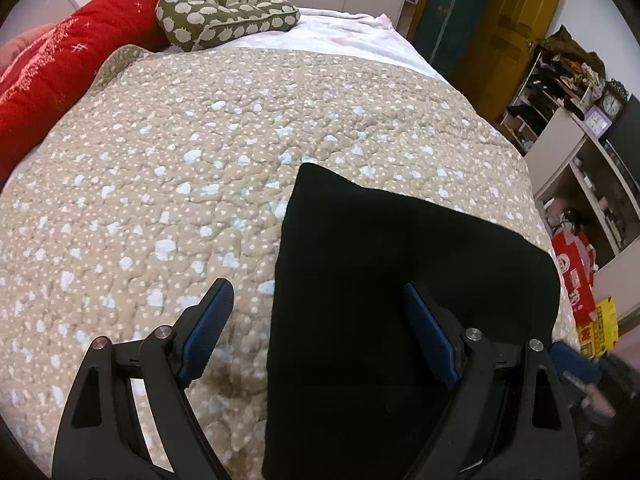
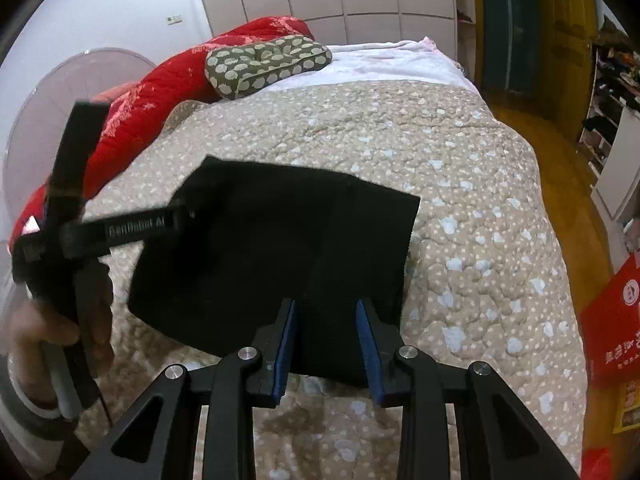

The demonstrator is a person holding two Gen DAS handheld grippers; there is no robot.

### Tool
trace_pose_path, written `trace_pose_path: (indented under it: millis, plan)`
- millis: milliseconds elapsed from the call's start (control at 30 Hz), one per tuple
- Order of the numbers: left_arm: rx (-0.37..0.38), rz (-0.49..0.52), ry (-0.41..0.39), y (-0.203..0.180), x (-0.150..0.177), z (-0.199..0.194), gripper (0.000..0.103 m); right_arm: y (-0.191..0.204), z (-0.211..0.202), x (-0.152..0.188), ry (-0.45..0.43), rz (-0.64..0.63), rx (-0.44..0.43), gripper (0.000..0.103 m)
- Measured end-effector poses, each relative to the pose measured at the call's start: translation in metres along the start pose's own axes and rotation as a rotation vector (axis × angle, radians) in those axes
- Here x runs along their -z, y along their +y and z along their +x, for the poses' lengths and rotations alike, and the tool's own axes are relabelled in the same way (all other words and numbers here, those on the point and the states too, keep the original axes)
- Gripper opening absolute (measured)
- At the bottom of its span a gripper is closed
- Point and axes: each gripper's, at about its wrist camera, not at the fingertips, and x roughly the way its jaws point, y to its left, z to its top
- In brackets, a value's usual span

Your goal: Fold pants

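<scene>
Bed under a beige spotted quilt, black pants lying on it

The bed [image 1: 360,36] is covered by a beige quilt [image 1: 180,168] with pale blue and white spots; white sheet shows beyond the quilt's far edge. The folded black pants [image 1: 380,248] lie flat on the quilt, near its right edge. Well beyond the pants, an olive patterned cushion [image 1: 224,12] rests on the sheet, touching a red blanket [image 1: 68,64] bunched along the quilt's left side.

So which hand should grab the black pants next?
Probably the right. The right gripper already has the black pants between its fingers, though not clamped; the left gripper is wide open, straddling only their left edge.
</scene>
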Motion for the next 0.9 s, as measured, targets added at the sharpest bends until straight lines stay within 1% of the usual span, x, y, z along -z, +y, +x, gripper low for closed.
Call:
trace_pose_path:
  millis: [133, 300, 367, 433, 467, 567, 600, 633, 700, 767, 800, 867, 900]
  plan:
    - [0.012, -0.006, -0.022, 0.004, -0.008, -0.008, 0.087, -0.002, -0.009, -0.012, -0.036, 0.034, -0.006, 0.03]
    - [-0.015, -0.042, -0.012, 0.015, -0.026, 0.005, 0.087, -0.001, -0.005, -0.023, -0.05, 0.052, -0.02, 0.03]
    - [-0.008, -0.07, -0.001, 0.02, -0.031, 0.012, 0.087, 0.0, 0.001, -0.024, -0.04, 0.045, -0.016, 0.03]
    - [-0.025, -0.083, -0.005, 0.024, -0.035, 0.018, 0.087, 0.001, 0.008, -0.022, -0.021, 0.035, -0.02, 0.03]
    - [-0.023, -0.09, -0.006, 0.026, -0.036, 0.022, 0.087, 0.003, 0.013, -0.02, -0.004, 0.027, -0.019, 0.03]
    - [-0.013, -0.115, 0.024, 0.032, -0.035, 0.038, 0.089, 0.004, 0.022, -0.013, 0.003, 0.006, -0.003, 0.03]
    - [-0.009, -0.125, 0.03, 0.033, -0.034, 0.041, 0.089, 0.005, 0.024, -0.012, 0.005, 0.002, -0.001, 0.031]
    - [-0.003, -0.133, 0.033, 0.034, -0.034, 0.042, 0.089, 0.005, 0.026, -0.012, 0.004, -0.003, -0.007, 0.035]
    - [0.019, -0.144, 0.041, 0.038, -0.032, 0.037, 0.089, 0.005, 0.026, -0.013, 0.012, -0.01, -0.025, 0.039]
    - [0.034, -0.144, 0.041, 0.04, -0.03, 0.026, 0.089, 0.005, 0.02, -0.016, 0.014, -0.02, -0.041, 0.039]
    - [0.04, -0.146, 0.039, 0.041, -0.028, 0.018, 0.089, 0.003, 0.015, -0.016, 0.006, -0.012, -0.053, 0.039]
    - [0.075, -0.154, 0.029, 0.045, -0.022, 0.002, 0.089, -0.008, 0.004, -0.017, -0.021, 0.031, -0.063, 0.04]
    - [0.093, -0.158, 0.021, 0.047, -0.019, -0.005, 0.089, -0.016, 0.0, -0.016, -0.04, 0.062, -0.06, 0.043]
